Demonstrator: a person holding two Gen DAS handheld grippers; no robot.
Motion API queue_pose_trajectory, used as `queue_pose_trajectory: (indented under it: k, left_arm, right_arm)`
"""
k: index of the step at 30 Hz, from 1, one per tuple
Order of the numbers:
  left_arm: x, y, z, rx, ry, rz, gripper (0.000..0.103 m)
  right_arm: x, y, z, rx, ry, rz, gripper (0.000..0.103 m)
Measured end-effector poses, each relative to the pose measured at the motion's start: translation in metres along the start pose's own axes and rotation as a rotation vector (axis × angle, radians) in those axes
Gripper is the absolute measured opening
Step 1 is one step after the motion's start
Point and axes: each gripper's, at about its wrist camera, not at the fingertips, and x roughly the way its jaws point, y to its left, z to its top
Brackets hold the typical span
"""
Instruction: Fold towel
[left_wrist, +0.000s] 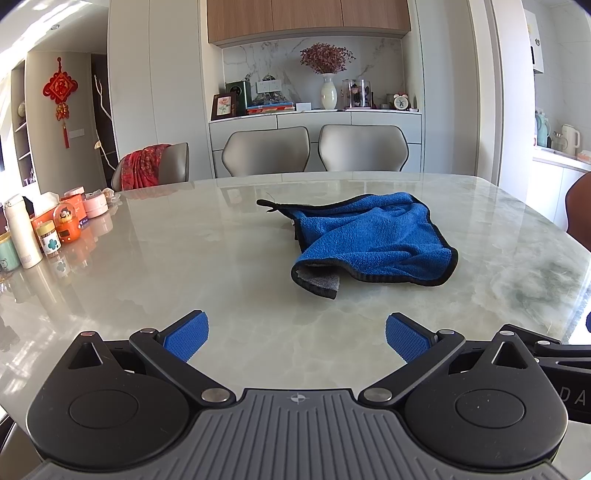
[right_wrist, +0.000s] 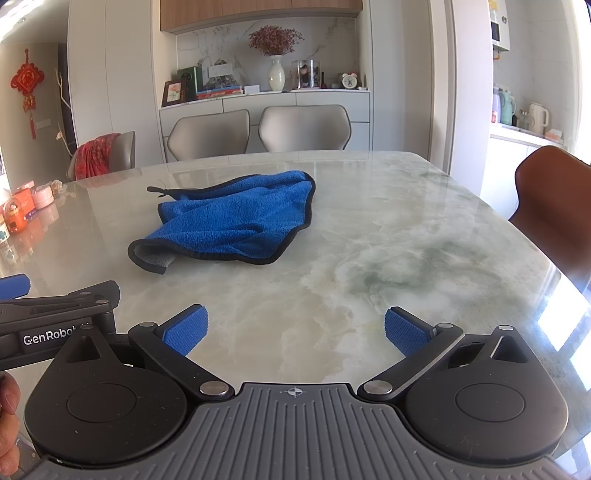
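Observation:
A blue towel (left_wrist: 373, 240) with black trim and a grey underside lies crumpled in a loose heap on the marble table (left_wrist: 184, 258). In the left wrist view it sits ahead and a little right of my left gripper (left_wrist: 297, 338), which is open and holds nothing. The right wrist view shows the same towel (right_wrist: 236, 221) ahead and to the left of my right gripper (right_wrist: 295, 334), also open and holding nothing. Both grippers hover near the table's front edge, well short of the towel. The left gripper's body (right_wrist: 59, 314) shows at the left of the right wrist view.
Jars, tins and a white bottle (left_wrist: 22, 236) cluster at the table's left edge. Two grey chairs (left_wrist: 314, 149) stand behind the far side, one with a red cloth (left_wrist: 144, 170) at the left. A brown chair (right_wrist: 554, 206) stands on the right. A person's fingers (right_wrist: 9, 424) show bottom left.

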Motion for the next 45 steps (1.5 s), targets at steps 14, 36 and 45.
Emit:
queue_pose_trajectory:
  k: [14,36,45]
  left_arm:
    - [0.008,-0.012,0.005,0.014,-0.006,0.013,0.103]
    - [0.052,-0.004,0.024,0.135,-0.014,0.0,0.103]
    - [0.071,0.0,0.017,0.312,-0.04,-0.105,0.103]
  right_arm:
    - [0.006,0.001,0.006,-0.032,-0.004,-0.005,0.103]
    - [0.045,0.001,0.034,-0.405,-0.087,0.134,0.103]
    - [0.066,0.01,0.035,-0.776,-0.157,0.209,0.103]
